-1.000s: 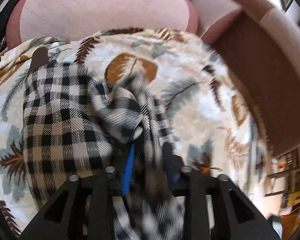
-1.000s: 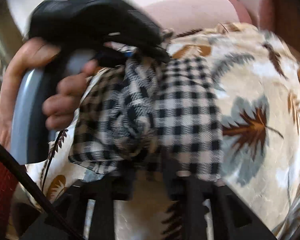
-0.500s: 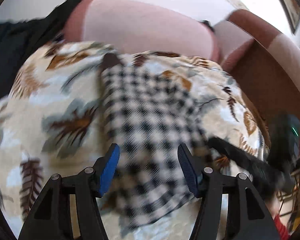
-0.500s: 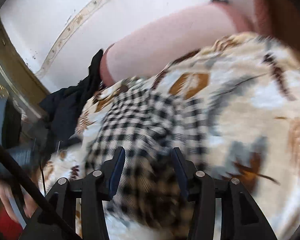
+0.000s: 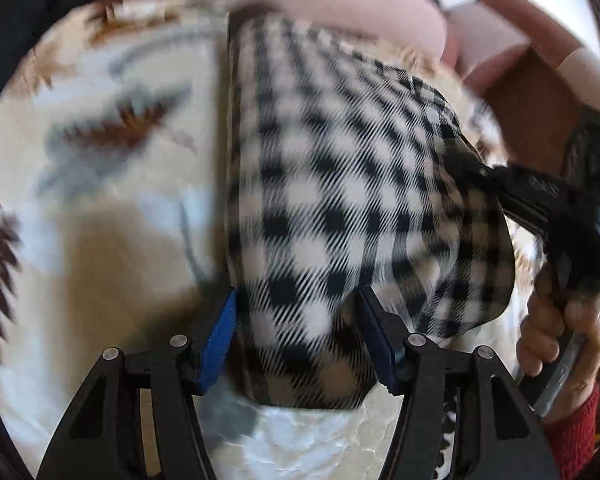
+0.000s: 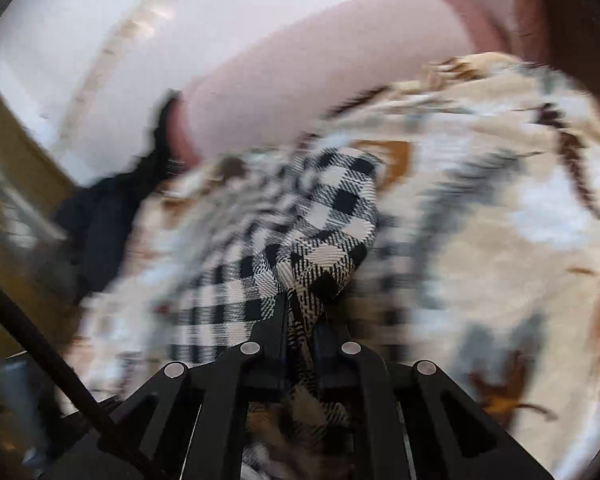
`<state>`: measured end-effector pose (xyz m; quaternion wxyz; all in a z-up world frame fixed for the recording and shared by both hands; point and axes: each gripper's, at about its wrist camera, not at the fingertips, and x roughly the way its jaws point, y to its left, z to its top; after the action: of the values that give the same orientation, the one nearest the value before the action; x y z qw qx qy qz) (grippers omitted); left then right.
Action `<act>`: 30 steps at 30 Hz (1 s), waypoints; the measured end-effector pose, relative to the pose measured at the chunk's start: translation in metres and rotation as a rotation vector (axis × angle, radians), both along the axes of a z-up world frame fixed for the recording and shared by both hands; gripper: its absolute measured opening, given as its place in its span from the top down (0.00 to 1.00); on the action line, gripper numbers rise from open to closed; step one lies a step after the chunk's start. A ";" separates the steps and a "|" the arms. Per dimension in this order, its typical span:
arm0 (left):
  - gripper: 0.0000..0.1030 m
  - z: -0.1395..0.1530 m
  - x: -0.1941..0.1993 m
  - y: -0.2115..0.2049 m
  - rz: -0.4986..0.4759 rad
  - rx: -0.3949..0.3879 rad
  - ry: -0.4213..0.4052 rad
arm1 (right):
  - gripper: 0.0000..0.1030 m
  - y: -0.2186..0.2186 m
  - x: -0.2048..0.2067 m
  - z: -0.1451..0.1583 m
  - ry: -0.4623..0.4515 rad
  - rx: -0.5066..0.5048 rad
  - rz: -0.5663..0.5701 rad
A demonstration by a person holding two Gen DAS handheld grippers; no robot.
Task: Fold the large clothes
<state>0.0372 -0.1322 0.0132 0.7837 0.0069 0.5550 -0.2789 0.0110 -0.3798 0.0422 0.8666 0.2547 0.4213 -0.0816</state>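
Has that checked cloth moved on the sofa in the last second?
Yes. The checked cloth, bunched up a second ago, now lies stretched flat toward the pink cushion, over the leaf blanket.

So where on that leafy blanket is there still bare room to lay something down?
Left of the checked garment, the leaf-print blanket lies bare out to the dark cloth at its far-left corner. More bare blanket stretches to the garment's right. It's crowded at the garment's near edge, where the open left gripper straddles it and the right gripper is closing on a fold.
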 end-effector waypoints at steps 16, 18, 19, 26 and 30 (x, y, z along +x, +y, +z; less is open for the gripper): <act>0.33 0.027 0.036 0.029 0.026 -0.160 -0.011 | 0.39 -0.049 -0.039 -0.028 -0.023 0.310 -0.027; 0.33 0.019 0.041 0.017 0.007 -0.175 0.031 | 0.39 -0.043 -0.041 -0.022 -0.047 0.301 -0.021; 0.33 0.015 0.038 0.013 -0.009 -0.175 0.038 | 0.39 -0.037 -0.044 -0.017 -0.071 0.308 0.004; 0.49 -0.009 0.004 0.013 -0.080 -0.039 0.015 | 0.87 0.012 -0.050 -0.038 0.111 0.284 0.176; 0.50 -0.007 -0.007 0.029 -0.101 -0.051 0.013 | 0.95 0.001 -0.077 -0.059 0.131 0.418 0.181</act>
<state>0.0297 -0.1028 0.0065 0.7649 0.0133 0.5517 -0.3323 -0.0660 -0.3786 -0.0166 0.7697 0.3840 0.5053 0.0692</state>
